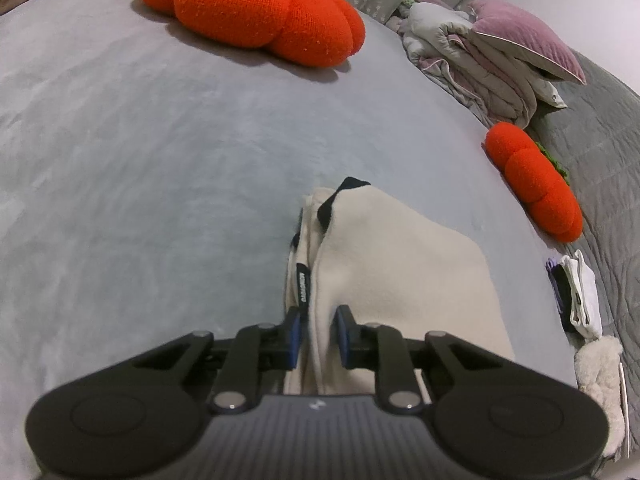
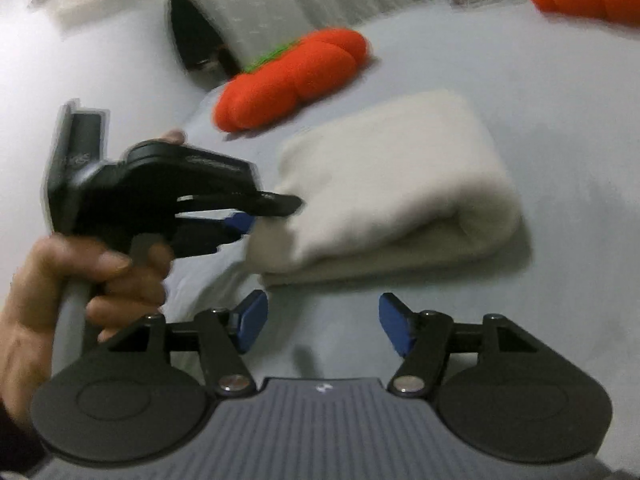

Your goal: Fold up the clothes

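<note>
In the left wrist view, the left gripper [image 1: 318,334] is seen clamped on the folded cream garment [image 1: 392,256] lying on the grey bed [image 1: 140,160], while in the right wrist view the right gripper [image 2: 322,322] is held open and empty just before the garment's near edge.
</note>
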A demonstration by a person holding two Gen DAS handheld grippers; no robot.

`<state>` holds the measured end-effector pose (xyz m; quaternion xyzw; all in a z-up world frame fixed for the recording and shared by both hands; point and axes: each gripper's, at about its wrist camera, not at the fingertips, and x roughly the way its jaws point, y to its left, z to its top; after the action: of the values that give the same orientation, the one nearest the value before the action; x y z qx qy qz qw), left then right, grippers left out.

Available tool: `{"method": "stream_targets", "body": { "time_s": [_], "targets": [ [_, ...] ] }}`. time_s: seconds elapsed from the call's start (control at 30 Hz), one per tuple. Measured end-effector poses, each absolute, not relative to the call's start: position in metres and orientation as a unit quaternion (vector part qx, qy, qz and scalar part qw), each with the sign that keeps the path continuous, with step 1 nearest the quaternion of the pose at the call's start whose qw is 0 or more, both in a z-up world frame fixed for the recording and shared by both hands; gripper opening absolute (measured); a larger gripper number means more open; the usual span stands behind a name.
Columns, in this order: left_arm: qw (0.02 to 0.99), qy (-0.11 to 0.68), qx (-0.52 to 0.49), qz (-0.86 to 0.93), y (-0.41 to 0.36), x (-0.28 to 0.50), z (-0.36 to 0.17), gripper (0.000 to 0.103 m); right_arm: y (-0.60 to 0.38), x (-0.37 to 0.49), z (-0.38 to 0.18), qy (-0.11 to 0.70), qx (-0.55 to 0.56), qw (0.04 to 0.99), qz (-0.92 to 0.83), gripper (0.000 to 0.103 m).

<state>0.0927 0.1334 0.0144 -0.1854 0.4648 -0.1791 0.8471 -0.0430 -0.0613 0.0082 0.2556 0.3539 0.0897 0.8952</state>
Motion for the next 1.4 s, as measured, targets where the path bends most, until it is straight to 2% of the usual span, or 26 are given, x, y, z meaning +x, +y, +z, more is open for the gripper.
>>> {"method": "stream_targets", "body": {
  "time_s": [0.07, 0.17, 0.4, 0.53, 0.67, 0.73, 0.8, 0.9, 1.0, 1.03, 1.23, 1.4],
  "targets": [
    [0.848, 0.464, -0.183, -0.180, 0.134, 0.093, 0.014, 0.019, -0.077, -0.042, 0.000, 0.348, 0.324, 0.876, 0.084, 0.066],
    [0.848, 0.464, -0.181, -0.182, 0.135, 0.093, 0.012, 0.019, -0.083, -0.040, -0.002, 0.341, 0.367, 0.862, 0.079, 0.067],
    [0.847, 0.463, -0.180, -0.188, 0.139, 0.094, 0.010, 0.019, -0.077, -0.031, -0.004, 0.312, 0.403, 0.857, 0.077, 0.089],
    [0.846, 0.464, -0.183, -0.191, 0.141, 0.095, 0.009, 0.019, -0.070, -0.022, -0.006, 0.292, 0.408, 0.863, 0.057, 0.089],
    [0.846, 0.463, -0.179, -0.193, 0.139, 0.094, 0.010, 0.019, -0.074, -0.025, -0.010, 0.264, 0.434, 0.861, 0.029, 0.082],
    [0.847, 0.463, -0.178, -0.193, 0.138, 0.094, 0.011, 0.019, -0.075, -0.028, -0.012, 0.251, 0.442, 0.861, 0.016, 0.073],
    [0.846, 0.463, -0.179, -0.194, 0.139, 0.093, 0.011, 0.019, -0.079, -0.031, -0.016, 0.244, 0.454, 0.857, 0.004, 0.057],
    [0.843, 0.465, -0.184, -0.198, 0.141, 0.094, 0.010, 0.021, -0.088, -0.033, -0.018, 0.241, 0.478, 0.845, 0.001, 0.044],
    [0.837, 0.469, -0.203, -0.195, 0.148, 0.094, 0.012, 0.033, -0.085, -0.033, -0.008, 0.244, 0.480, 0.843, -0.009, 0.039],
    [0.834, 0.471, -0.211, -0.193, 0.152, 0.093, 0.013, 0.040, -0.084, -0.032, -0.005, 0.246, 0.485, 0.839, -0.013, 0.038],
    [0.819, 0.475, -0.252, -0.203, 0.169, 0.081, 0.019, 0.055, -0.086, -0.016, 0.012, 0.261, 0.513, 0.818, -0.027, 0.037],
    [0.780, 0.498, -0.321, -0.203, 0.174, 0.079, 0.004, 0.060, -0.090, -0.011, 0.021, 0.270, 0.527, 0.805, -0.031, 0.036]
  ]
}}
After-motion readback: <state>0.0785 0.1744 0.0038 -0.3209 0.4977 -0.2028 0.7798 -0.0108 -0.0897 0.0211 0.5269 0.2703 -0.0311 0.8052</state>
